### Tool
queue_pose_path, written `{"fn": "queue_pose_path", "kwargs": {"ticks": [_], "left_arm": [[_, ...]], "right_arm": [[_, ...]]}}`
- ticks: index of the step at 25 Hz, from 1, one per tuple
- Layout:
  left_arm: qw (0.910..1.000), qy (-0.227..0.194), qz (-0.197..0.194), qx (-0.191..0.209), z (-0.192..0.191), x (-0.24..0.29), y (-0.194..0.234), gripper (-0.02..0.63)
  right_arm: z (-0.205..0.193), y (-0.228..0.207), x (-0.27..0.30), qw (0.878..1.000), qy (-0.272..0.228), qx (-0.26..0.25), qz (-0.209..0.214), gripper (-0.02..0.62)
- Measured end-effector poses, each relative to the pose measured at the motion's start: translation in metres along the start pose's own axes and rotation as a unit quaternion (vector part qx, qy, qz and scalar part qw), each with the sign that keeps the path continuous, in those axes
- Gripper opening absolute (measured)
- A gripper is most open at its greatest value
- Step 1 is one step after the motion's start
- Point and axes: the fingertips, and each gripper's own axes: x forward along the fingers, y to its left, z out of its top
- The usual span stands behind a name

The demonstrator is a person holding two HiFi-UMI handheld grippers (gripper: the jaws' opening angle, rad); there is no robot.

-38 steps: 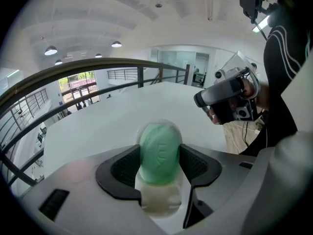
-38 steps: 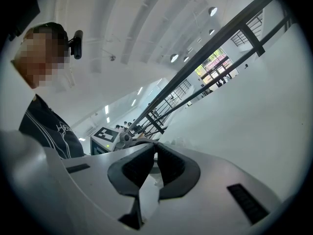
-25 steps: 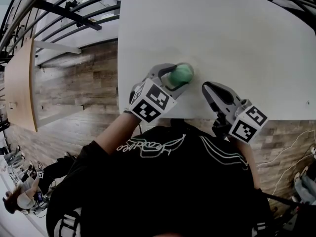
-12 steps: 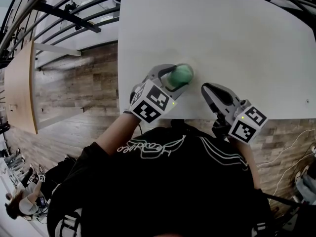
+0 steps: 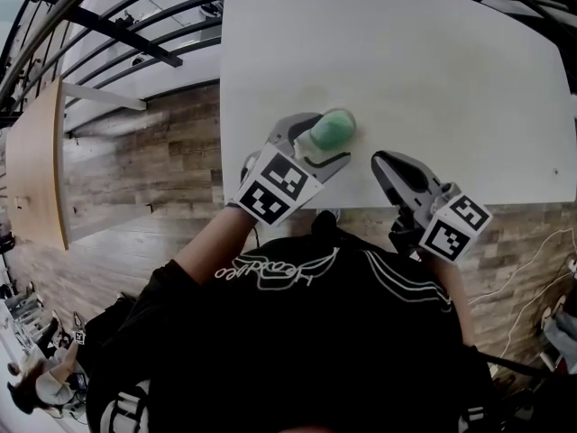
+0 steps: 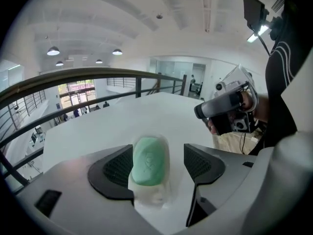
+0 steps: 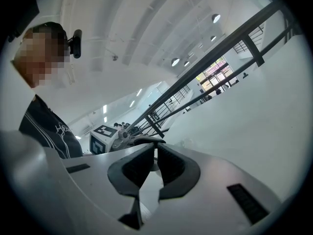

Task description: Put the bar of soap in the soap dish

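Note:
A pale green bar of soap lies in a translucent white soap dish on the white table. My left gripper straddles both and its jaws are opening. The left pad is right beside the soap, and the right pad stands clear of it. In the head view the soap shows between the left gripper's fingers near the table's front edge. My right gripper hovers to the right of it, its jaws almost together with nothing between them.
A wooden floor and dark railings lie left of the table. The right gripper shows in the left gripper view, over the table's near edge. The person's dark top fills the lower head view.
The left gripper's jaws have spread wider and the gripper has lifted a little. The soap stays in the dish. The right gripper has kept still.

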Motion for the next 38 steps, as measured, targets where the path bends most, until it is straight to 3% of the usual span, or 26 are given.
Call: {"fn": "queue_pose_path", "kwargs": {"ticks": [6,12,16,18,23,33,38], "left_arm": [[0.9986,-0.048,-0.015,-0.017,0.016,-0.055,-0.016,0.303],[0.9874,-0.133,-0.058,-0.063,0.024,-0.145,-0.07,0.17],[0.9777,-0.181,-0.081,-0.068,0.016,-0.209,-0.106,0.039],[0.9757,-0.19,-0.087,-0.067,0.018,-0.226,-0.113,0.009],[0.9731,-0.197,-0.11,-0.045,0.032,-0.245,-0.121,0.008],[0.9715,-0.198,-0.126,-0.031,0.0,-0.299,-0.177,0.008],[0.9709,-0.203,-0.124,-0.023,-0.01,-0.315,-0.186,0.008]], "right_arm": [[-0.001,0.041,-0.005,1.0,-0.021,-0.018,-0.013,0.026],[-0.028,0.116,-0.029,0.998,-0.04,-0.052,-0.023,0.026],[-0.046,0.178,-0.039,0.994,-0.063,-0.082,-0.025,0.026],[-0.044,0.196,-0.039,0.993,-0.069,-0.092,-0.026,0.026],[-0.029,0.216,-0.04,0.992,-0.083,-0.097,-0.017,0.026],[-0.075,0.298,-0.053,0.987,-0.078,-0.143,0.005,0.026],[-0.081,0.314,-0.057,0.983,-0.084,-0.161,-0.004,0.026]]}}
